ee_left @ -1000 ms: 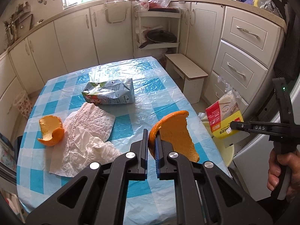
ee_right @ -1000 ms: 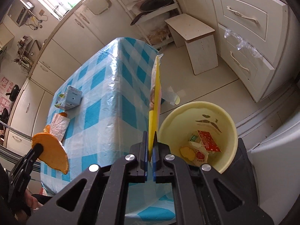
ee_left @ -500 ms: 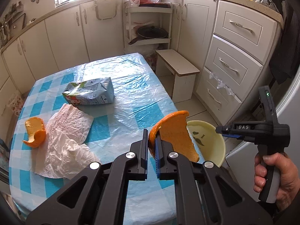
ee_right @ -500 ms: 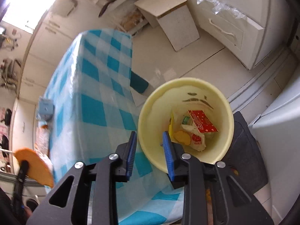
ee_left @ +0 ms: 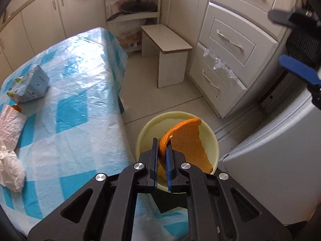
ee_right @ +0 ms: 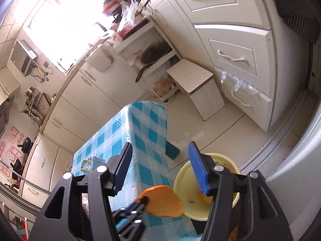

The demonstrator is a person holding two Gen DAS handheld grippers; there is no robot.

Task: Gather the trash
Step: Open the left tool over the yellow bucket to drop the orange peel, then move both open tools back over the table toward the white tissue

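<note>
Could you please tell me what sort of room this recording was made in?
Most likely a home kitchen: cream drawers line the wall, a dark pan sits on an open shelf, and a table under a blue checked plastic cloth stands mid-floor beside a yellow bin.

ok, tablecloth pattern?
Blue-and-white check on the tablecloth, under a clear plastic cover; clearest in the left wrist view.

Table point(ee_left: 84, 92) under a blue-and-white checked plastic cloth, milk carton point(ee_left: 28, 87) lying at ten o'clock, crumpled paper towel point(ee_left: 10, 140) at nine o'clock, small orange peel point(ee_left: 17, 108) between them touching the towel, pale floor point(ee_left: 160, 102) bearing yellow bin point(ee_left: 212, 140) at five o'clock beside the table, white stool point(ee_left: 166, 52) at one o'clock.
</note>
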